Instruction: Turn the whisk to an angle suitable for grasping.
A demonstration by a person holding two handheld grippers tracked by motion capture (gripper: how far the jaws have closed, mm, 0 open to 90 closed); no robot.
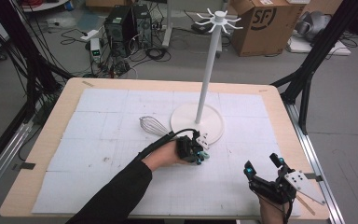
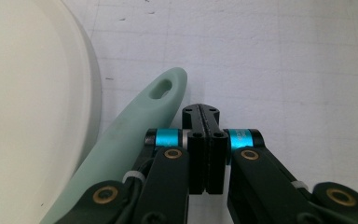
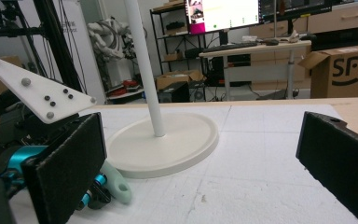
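High view: the left gripper [image 1: 200, 154], jaws together, rests at the whisk [image 1: 153, 125] handle beside the stand [image 1: 197, 122] on the worktop [image 1: 98, 140]. Left gripper view: the green handle [image 2: 135, 126] lies just left of the closed jaws, unclamped. Right gripper view: the right gripper [image 3: 205, 158] stands wide apart, empty.

Left gripper [image 2: 204, 112] seen from behind, jaws pressed flat together with nothing between them, tip down near the white gridded tabletop [image 2: 284, 60]. Blue rollers at either side of the closed jaws. Pale green handle [image 2: 135, 126] lay just left of the gripper, slanting up to the right, apart from the jaws, its rounded end pierced by an oval hole. White round base [image 2: 28, 102] filled the left side, rim running alongside the handle.
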